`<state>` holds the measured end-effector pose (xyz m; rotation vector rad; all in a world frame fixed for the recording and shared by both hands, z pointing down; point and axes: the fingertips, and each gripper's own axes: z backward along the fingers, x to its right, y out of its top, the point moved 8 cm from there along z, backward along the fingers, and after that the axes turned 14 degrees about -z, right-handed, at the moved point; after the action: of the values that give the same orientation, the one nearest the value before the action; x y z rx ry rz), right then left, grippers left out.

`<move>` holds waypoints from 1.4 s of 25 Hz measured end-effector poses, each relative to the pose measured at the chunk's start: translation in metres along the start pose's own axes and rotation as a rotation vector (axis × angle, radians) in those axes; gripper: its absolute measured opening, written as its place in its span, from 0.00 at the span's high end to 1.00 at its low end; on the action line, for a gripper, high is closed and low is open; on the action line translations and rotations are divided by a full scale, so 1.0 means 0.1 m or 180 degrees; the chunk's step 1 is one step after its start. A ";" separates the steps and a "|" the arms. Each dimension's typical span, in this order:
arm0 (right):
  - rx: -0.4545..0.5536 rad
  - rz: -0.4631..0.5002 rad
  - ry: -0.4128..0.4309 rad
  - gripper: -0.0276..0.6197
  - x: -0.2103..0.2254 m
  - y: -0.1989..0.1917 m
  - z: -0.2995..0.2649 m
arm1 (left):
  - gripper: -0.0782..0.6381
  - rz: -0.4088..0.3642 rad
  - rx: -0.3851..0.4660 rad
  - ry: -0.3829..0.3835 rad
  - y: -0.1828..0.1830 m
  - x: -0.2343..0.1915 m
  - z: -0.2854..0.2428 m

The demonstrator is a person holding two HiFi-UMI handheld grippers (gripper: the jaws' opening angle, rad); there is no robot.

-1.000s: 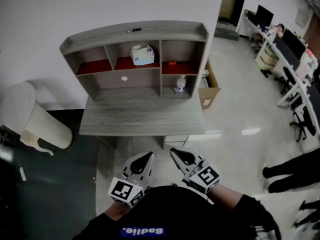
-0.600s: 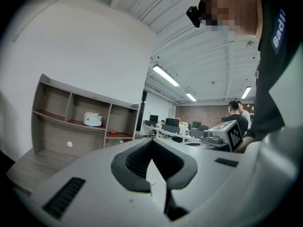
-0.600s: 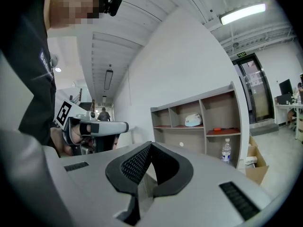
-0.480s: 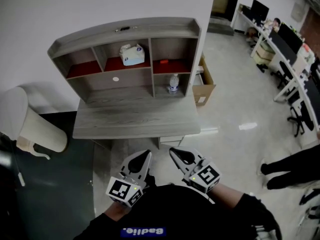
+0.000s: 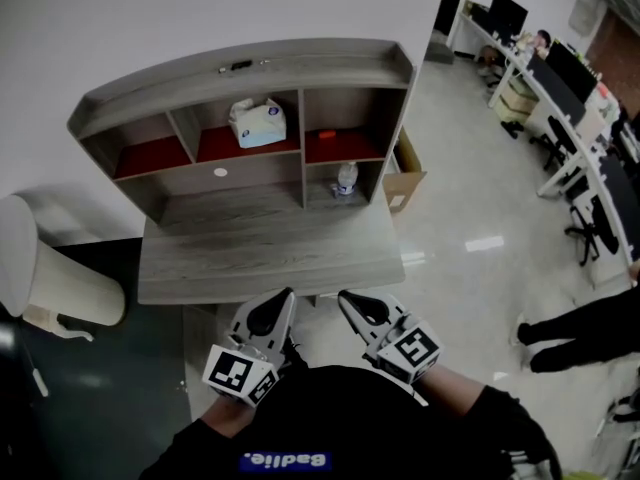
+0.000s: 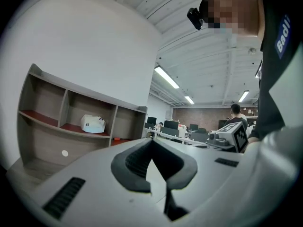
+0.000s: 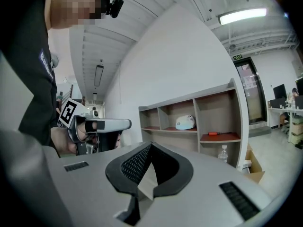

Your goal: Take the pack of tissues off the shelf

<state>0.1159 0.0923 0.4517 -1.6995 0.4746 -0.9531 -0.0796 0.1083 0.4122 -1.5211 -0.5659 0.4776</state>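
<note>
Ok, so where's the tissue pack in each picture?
Head view: the tissue pack is upper middle, in the top middle compartment of the shelf.
Left gripper view: left of centre, above the jaws.
Right gripper view: right of centre, same compartment.
Shared landmark: the grey shelf with red-lined upper compartments.

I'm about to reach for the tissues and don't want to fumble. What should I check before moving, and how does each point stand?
1. Tissues in sight, in the upper middle compartment of the shelf: ok.
2. Nothing in front of them in that compartment: ok.
3. Left claw and right claw empty: ok.
4. A claw open for the grasp: not ok, both are shut.
5. Claws near the shelf: not ok, both are by the body, short of the desk.
6. Bottle out of the way, in the lower right compartment: ok.
</note>
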 end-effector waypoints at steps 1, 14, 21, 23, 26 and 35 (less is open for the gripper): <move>0.0008 0.0001 -0.0015 0.91 0.03 0.03 -0.09 | 0.89 0.0004 0.0008 -0.0007 0.00 -0.10 -0.05; 0.0067 0.0018 -0.0261 0.91 0.41 0.38 -1.15 | 0.89 -0.0043 -0.0006 -0.0125 0.03 -1.28 -0.62; 0.0095 0.0046 -0.0349 0.91 0.44 0.50 -1.63 | 0.89 0.0016 -0.0057 -0.0185 -0.03 -1.82 -0.71; 0.0105 0.0063 -0.0358 0.91 0.45 0.53 -1.74 | 0.89 0.0023 -0.0067 -0.0169 -0.05 -1.95 -0.74; 0.0084 0.0078 -0.0348 0.91 0.47 0.55 -1.82 | 0.89 0.0047 -0.0086 -0.0137 -0.07 -2.06 -0.81; -0.0015 0.0151 -0.0154 0.91 0.74 0.73 -1.93 | 0.89 0.0107 -0.0129 0.0098 -0.10 -2.11 -1.08</move>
<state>0.0195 -0.1030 0.4303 -1.7043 0.4834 -0.8752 -0.1796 -0.1072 0.4156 -1.5761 -0.5295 0.4704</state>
